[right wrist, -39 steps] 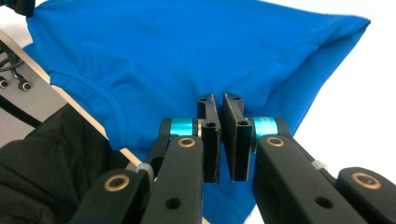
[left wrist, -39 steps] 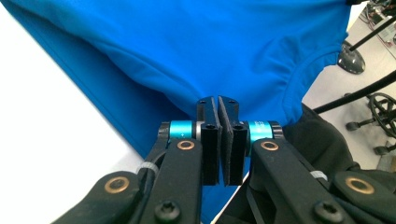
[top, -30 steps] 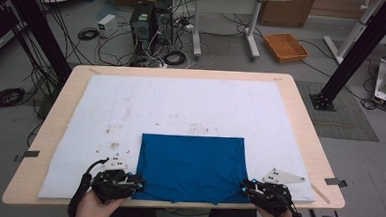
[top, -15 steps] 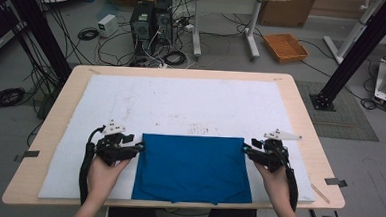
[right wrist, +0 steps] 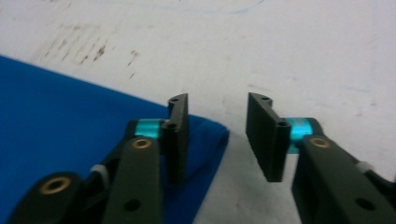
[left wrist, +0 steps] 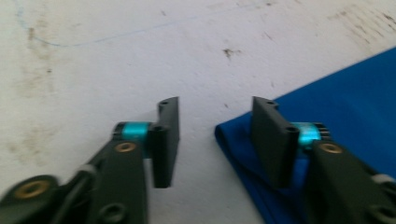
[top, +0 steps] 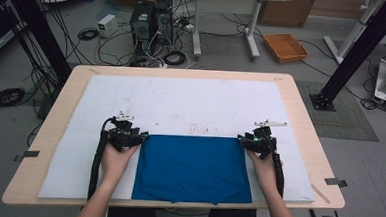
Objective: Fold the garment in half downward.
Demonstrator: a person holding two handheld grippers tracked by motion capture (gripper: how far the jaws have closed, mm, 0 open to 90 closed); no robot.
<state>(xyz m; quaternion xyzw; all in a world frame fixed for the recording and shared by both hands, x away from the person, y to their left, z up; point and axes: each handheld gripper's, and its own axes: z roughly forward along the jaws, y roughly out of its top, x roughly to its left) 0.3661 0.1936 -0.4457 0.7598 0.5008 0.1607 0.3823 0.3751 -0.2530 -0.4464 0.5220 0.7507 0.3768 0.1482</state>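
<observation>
Lying flat on the white mat (top: 181, 108) that covers the desk (top: 301, 114) is a folded blue cloth (top: 190, 167); it sits in the middle of the mat's near half, and its bottom edge reaches almost to the desk's near edge; its top edge runs straight across, about halfway up the mat.

The left tongs (top: 138, 137) are at the cloth's top left corner, held in the person's left hand (top: 116, 157); in the left gripper view the two black jaws stand apart with a gap between them; they have just been closing a little; the cloth's folded corner (left wrist: 243, 140) pokes into the gap, next to one jaw, but the jaws do not press on it; the other jaw is over bare mat (left wrist: 93, 56).

The right tongs (top: 243, 139) are at the cloth's top right corner, held in the right hand (top: 264, 165); in the right gripper view these jaws are apart too and have also just been closing a little; the rounded corner of the cloth (right wrist: 208, 135) lies under one jaw and peeks into the gap; nothing is pinched; the other jaw is over the stained white mat (right wrist: 303, 56).

A black cable (top: 96, 163) runs back from the left tongs along the arm.
</observation>
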